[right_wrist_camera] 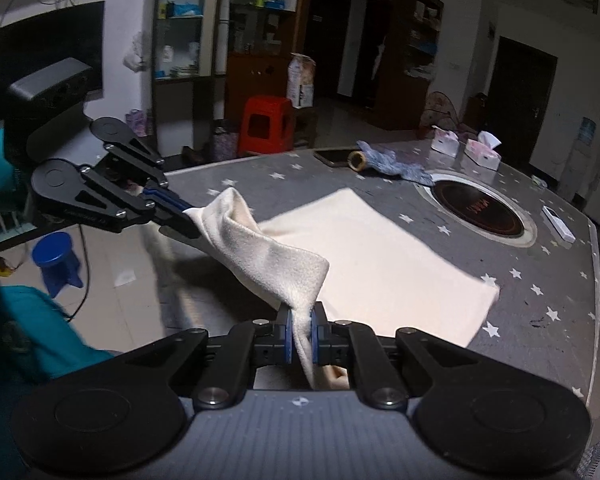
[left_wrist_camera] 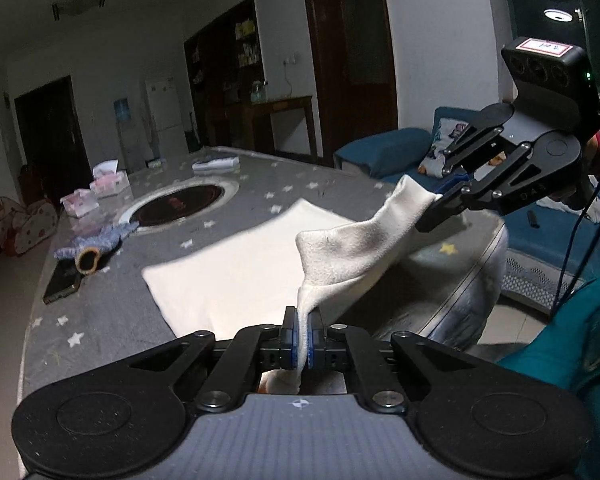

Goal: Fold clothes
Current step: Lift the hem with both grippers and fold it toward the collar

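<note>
Cloth (left_wrist_camera: 240, 264) stretches away from us; our left gripper (left_wrist_camera: 303, 340) and right gripper (right_wrist_camera: 302, 334) each clench a near corner.

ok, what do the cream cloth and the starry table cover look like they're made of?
Cream cloth: soft napped fabric, probably fleece or microfibre; matte, fuzzy grain shows where it drapes between the left gripper and right gripper. Table cover: grey with printed white stars, probably thin woven or coated fabric; lies flat, with slight sheen.

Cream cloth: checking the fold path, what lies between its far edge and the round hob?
Only bare star-print table cover separates the cream cloth from the round hob, clearest in the right wrist view.
</note>
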{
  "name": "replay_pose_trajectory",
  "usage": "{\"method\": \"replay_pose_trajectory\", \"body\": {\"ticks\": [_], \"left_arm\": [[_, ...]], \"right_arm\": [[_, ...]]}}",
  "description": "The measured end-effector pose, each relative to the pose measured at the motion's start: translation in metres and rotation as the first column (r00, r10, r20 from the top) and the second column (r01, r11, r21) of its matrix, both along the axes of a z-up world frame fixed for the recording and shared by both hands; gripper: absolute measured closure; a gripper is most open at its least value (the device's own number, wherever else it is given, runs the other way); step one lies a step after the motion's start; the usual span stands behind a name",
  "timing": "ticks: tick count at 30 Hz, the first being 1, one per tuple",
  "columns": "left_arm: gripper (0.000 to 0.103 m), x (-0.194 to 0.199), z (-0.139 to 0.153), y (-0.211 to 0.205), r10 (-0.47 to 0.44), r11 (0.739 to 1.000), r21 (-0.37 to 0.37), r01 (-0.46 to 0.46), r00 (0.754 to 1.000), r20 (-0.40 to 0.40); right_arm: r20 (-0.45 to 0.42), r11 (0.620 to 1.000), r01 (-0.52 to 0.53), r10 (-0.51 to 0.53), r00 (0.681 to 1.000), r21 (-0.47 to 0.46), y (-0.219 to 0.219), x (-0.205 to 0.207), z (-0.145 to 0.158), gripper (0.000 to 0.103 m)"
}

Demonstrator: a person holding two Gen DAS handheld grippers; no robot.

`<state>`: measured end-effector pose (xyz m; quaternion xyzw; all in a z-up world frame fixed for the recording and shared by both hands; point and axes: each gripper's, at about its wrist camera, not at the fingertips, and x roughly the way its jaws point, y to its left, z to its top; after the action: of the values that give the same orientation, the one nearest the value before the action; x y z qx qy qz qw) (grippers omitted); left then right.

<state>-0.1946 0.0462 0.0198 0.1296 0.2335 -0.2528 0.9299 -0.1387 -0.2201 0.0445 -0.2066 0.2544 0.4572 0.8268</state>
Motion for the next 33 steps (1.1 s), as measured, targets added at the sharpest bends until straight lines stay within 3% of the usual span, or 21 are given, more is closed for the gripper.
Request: {"method": "replay_pose_trajectory", "body": {"ticks": [8, 18, 26, 33], "left_arm": [[0.098, 0.029, 0.018, 0.004, 0.027, 1.000, -0.006, -0.027, 0.999, 0.042], [0.098, 0.115, 0.020, 0.010, 0.042, 0.999, 0.012, -0.042, 0.999, 0.017], [0.098, 0.198, 0.003, 0.002, 0.091, 0.996, 0.030, -0.090, 0.995, -0.050], [0.094, 0.256, -0.041, -0.003, 0.192, 0.981, 0.020, -0.191, 0.970, -0.147]], "right_arm": [[-0.023, 1.000, -0.005, 0.005, 1.000, 0.015, 0.002, 0.014, 0.022, 0.096], [-0.055, 0.999, 0.036, -0.035, 0.998, 0.021, 0.011, 0.083, 0.028, 0.096], [-0.089, 0.993, 0.120, -0.120, 0.989, -0.009, 0.022, 0.165, 0.007, 0.095], [-0.161, 0.965, 0.260, -0.261, 0.952, -0.027, 0.033, 0.219, -0.045, 0.094]]}}
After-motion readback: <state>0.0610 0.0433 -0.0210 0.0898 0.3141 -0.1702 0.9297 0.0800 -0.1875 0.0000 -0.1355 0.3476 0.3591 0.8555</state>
